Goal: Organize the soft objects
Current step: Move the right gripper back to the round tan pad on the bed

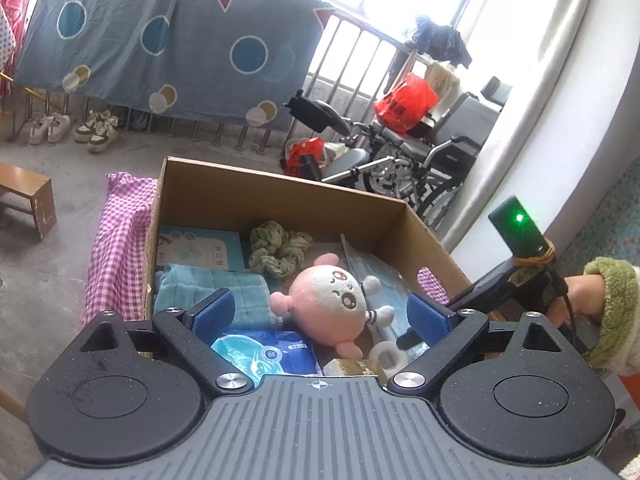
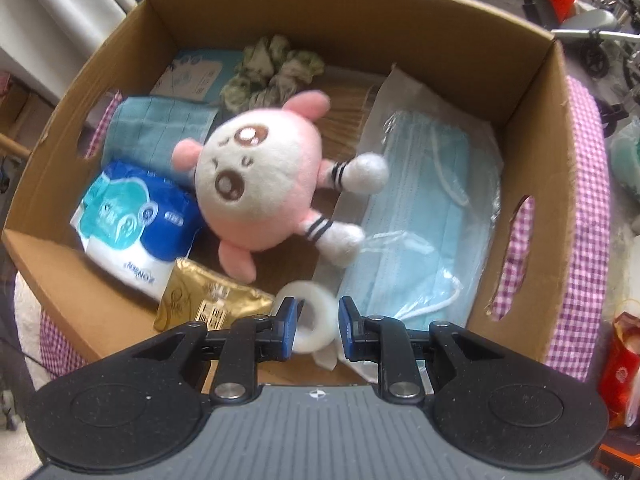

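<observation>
1. Cardboard box (image 2: 532,184): open-topped, standing on a pink gingham cloth (image 1: 116,248); every soft item listed below lies inside it.
2. Pink plush toy (image 2: 256,176): lies face-up near the middle of the box floor, its white striped limbs reaching right onto the bag of face masks (image 2: 424,216). Judged light, squashy and non-slip; the round body is the surest hold, while the thin limbs would let it dangle and swing.
3. Left gripper (image 1: 320,314): released, jaws spread wide and empty, poised above the near edge of the box with the plush toy framed between its blue pads.
4. Right gripper (image 2: 319,330): jaws drawn in narrow, pointing steeply down at the near side of the box. A white tape roll (image 2: 308,320) sits between them; whether the pads press on it cannot be told.
5. Tape roll: judged light and fairly rigid, best pinched across its ring wall.
6. Face masks: in a loose clear bag along the right wall; the film is probably slippery and limp, so a pinch at a bunched edge suits it.
7. Blue tissue pack (image 2: 132,220) and gold packet (image 2: 208,304): near left corner; compressible, smooth wrappers.
8. Folded teal towel (image 2: 160,128) and green scrunchie (image 2: 272,68): far left and far centre; soft, easily gathered anywhere.
</observation>
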Demonstrator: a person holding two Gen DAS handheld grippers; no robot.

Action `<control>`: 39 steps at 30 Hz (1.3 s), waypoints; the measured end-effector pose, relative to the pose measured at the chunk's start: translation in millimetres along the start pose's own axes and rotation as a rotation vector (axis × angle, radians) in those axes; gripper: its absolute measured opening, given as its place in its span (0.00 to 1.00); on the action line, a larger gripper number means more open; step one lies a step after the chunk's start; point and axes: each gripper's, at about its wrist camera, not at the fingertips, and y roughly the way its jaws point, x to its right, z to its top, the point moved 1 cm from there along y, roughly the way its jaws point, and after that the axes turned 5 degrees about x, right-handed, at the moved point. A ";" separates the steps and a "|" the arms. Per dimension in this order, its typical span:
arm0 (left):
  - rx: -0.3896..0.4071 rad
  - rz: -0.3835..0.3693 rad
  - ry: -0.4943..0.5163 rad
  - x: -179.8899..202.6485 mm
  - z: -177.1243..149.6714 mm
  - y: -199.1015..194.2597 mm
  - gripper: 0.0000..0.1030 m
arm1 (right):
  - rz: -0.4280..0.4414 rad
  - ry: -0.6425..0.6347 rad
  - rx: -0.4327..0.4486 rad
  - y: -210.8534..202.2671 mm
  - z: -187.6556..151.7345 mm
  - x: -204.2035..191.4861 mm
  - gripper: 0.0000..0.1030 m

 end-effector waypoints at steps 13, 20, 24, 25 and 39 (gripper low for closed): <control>0.009 0.025 -0.023 2.7 -6.3 -20.4 0.93 | 0.063 0.129 0.159 -18.3 -8.6 13.5 0.24; 0.011 0.029 0.003 22.0 -9.9 -37.4 0.97 | 0.184 0.154 0.419 -113.1 -80.2 1.2 0.30; -0.020 0.008 0.041 37.5 -20.7 -41.7 0.99 | 0.241 0.195 0.535 -146.1 -140.1 -4.9 0.68; -0.040 -0.001 0.057 42.4 -25.7 -40.5 0.99 | 0.244 0.201 0.552 -148.4 -153.9 -6.7 0.68; -0.377 -0.083 0.348 117.0 -133.4 43.1 0.94 | 0.350 0.647 0.614 -57.5 -255.1 24.9 0.66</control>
